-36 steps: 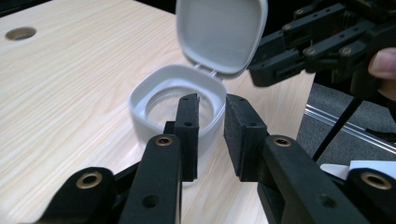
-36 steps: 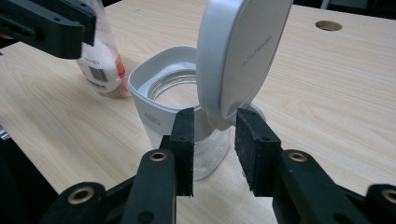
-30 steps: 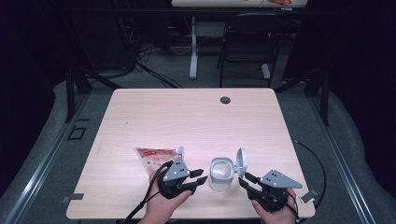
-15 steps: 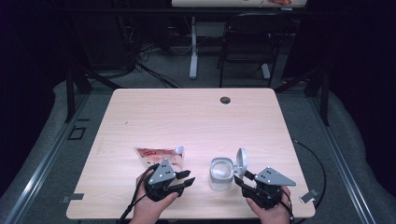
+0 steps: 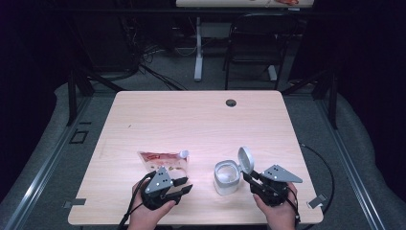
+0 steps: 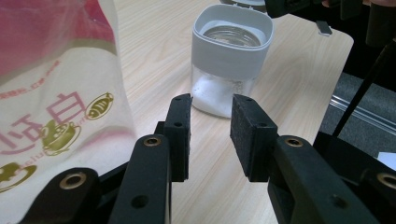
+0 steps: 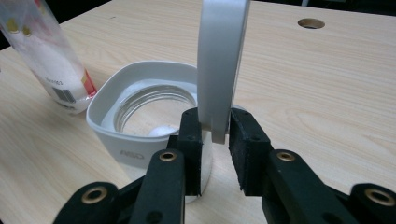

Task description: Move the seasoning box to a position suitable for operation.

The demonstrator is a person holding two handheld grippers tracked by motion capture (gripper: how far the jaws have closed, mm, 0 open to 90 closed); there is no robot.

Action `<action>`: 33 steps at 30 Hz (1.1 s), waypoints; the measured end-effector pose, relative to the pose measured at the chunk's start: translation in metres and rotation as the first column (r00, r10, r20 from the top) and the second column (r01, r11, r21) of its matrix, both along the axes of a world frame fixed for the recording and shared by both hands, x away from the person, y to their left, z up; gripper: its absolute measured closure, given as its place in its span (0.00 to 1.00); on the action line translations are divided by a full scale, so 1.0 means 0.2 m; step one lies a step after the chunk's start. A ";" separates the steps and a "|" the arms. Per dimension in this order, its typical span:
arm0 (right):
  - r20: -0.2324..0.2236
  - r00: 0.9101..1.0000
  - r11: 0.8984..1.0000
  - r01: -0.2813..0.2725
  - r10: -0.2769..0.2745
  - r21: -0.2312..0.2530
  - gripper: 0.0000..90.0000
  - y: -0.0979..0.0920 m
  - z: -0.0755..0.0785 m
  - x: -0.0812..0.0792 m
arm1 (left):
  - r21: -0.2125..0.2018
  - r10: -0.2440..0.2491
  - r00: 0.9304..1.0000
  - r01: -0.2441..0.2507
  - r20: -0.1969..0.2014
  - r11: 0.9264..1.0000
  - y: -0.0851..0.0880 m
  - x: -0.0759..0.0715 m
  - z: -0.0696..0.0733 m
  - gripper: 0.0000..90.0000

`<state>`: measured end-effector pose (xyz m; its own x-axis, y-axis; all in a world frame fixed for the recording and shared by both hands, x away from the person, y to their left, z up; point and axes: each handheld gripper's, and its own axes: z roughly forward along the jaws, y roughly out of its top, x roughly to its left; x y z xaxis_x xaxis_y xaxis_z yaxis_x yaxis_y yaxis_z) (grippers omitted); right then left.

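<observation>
A clear jar (image 5: 226, 176) with a white collar stands near the table's front edge, some white powder at its bottom (image 6: 210, 93). Its flip lid (image 5: 245, 159) stands upright at the right. My right gripper (image 5: 249, 177) has just been closing, and its pads now press on the lid's lower edge (image 7: 215, 126). A red and white pouch (image 5: 165, 162) lies flat to the jar's left. My left gripper (image 5: 186, 185) hovers at the pouch's near end, pointing toward the jar (image 6: 229, 51). Its jaws (image 6: 211, 112) stand open with nothing between them, the pouch (image 6: 56, 93) just to their left.
The wooden table (image 5: 191, 120) has a round cable hole (image 5: 231, 102) near its far edge. A dark chair (image 5: 253, 43) and a desk leg stand beyond it. The front edge runs close under both hands.
My left gripper has drawn left, away from the jar, to the pouch's near end. The right gripper stayed by the jar and closed its jaws on the lid.
</observation>
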<state>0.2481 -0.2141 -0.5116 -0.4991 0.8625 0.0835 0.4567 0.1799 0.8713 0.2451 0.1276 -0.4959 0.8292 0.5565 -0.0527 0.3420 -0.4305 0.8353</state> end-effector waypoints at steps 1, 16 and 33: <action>-0.001 1.000 1.000 0.000 0.000 -0.002 0.85 0.00 0.00 0.01 | -0.003 0.005 1.000 -0.005 0.003 1.000 0.00 0.00 0.00 0.76; -0.008 1.000 1.000 0.003 -0.003 0.030 0.87 0.00 0.00 0.15 | -0.022 0.053 0.999 -0.053 0.004 0.998 0.13 -0.02 -0.03 0.76; 0.012 1.000 0.997 -0.007 0.007 0.078 0.77 -0.02 -0.01 0.16 | -0.024 0.099 0.995 -0.098 0.023 0.995 0.25 -0.03 -0.04 0.73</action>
